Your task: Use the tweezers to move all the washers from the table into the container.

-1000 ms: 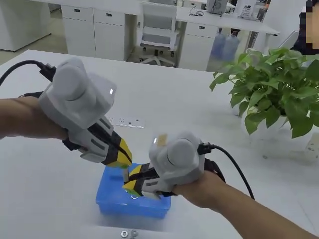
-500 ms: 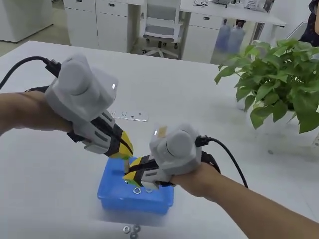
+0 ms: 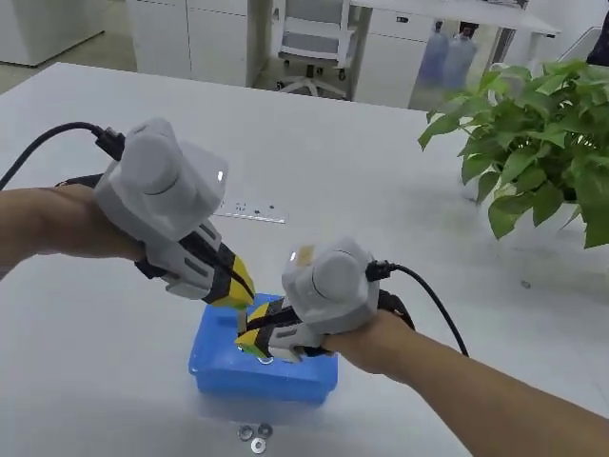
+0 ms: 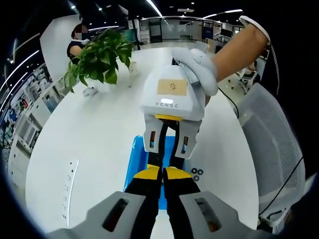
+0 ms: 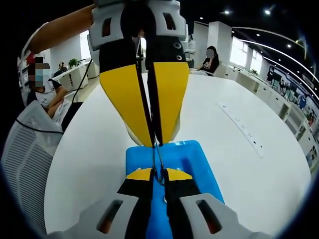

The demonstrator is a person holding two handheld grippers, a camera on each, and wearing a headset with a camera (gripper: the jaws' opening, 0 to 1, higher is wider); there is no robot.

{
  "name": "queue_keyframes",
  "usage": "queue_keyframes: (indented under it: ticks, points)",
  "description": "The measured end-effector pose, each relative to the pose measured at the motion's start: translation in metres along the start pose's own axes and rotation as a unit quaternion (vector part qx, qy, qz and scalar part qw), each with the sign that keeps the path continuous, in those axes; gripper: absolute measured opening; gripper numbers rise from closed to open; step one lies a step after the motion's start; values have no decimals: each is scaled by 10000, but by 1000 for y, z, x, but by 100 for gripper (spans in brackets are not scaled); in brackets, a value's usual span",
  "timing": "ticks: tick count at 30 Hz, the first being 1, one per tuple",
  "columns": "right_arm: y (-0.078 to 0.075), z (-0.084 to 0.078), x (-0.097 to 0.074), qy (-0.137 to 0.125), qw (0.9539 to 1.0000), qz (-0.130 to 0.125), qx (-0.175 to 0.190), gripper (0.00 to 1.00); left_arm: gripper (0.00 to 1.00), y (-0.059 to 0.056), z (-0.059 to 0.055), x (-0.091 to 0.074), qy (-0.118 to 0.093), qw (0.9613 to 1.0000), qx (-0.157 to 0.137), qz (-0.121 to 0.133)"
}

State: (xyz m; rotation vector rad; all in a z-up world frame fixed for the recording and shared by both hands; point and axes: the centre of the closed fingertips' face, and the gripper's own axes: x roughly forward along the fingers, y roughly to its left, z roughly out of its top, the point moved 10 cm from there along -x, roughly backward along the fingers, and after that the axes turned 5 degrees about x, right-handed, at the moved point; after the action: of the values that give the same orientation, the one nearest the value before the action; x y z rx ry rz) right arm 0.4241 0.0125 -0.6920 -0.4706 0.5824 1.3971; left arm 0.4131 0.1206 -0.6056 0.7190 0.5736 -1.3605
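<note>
Both grippers meet tip to tip over the blue container (image 3: 214, 357) (image 5: 184, 154) (image 4: 137, 159). My left gripper (image 3: 238, 288) (image 4: 162, 174) (image 5: 154, 142) comes in from the left, shut on the thin dark tweezers (image 5: 155, 149). The tweezers' ends run down into the jaws of my right gripper (image 3: 252, 341) (image 5: 158, 175) (image 4: 168, 149), which is shut on them just above the container's inside. A few small metal washers (image 3: 255, 435) (image 4: 196, 174) lie on the white table (image 3: 381, 190) by the container's near edge. What the tweezers' tips hold is hidden.
A leafy potted plant (image 3: 533, 162) stands at the table's right. A flat white socket strip (image 3: 247, 211) lies behind the grippers. A black cable (image 3: 438, 309) trails from the right gripper. An office chair (image 3: 309, 43) and cabinets stand beyond the far edge.
The head camera has tilted down and the scene has shifted. Both grippers stay together over the container, still shut on the tweezers.
</note>
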Motion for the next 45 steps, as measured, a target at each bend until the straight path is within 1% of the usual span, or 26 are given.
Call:
queue_keyframes:
  ticks: [5,14,20,22,27,34,39,45]
  points:
    - [-2,-5,5,79,9999,37,51,10,5,1,-6,7,-3,10000,-79,-8]
    - [-6,-13,11,195,9997,103,143,10,6,4,-13,16,-6,9999,-147,-8]
    - [-9,-17,15,263,9994,119,198,10,5,4,-17,21,32,9999,-109,-4]
    - [-8,-18,15,280,9993,136,212,10,5,4,-18,22,6,9999,-131,-6]
    - [-8,-18,15,243,9992,149,291,11,5,5,-18,21,-12,9999,-145,17]
    - [-6,-18,14,261,9992,139,257,11,5,3,-17,20,-9,9999,-116,17]
    - [-4,-15,9,225,9994,114,218,11,6,2,-14,15,-36,10000,-82,39]
    - [0,-9,3,167,9997,64,142,11,5,-1,-8,7,-55,10000,-11,27]
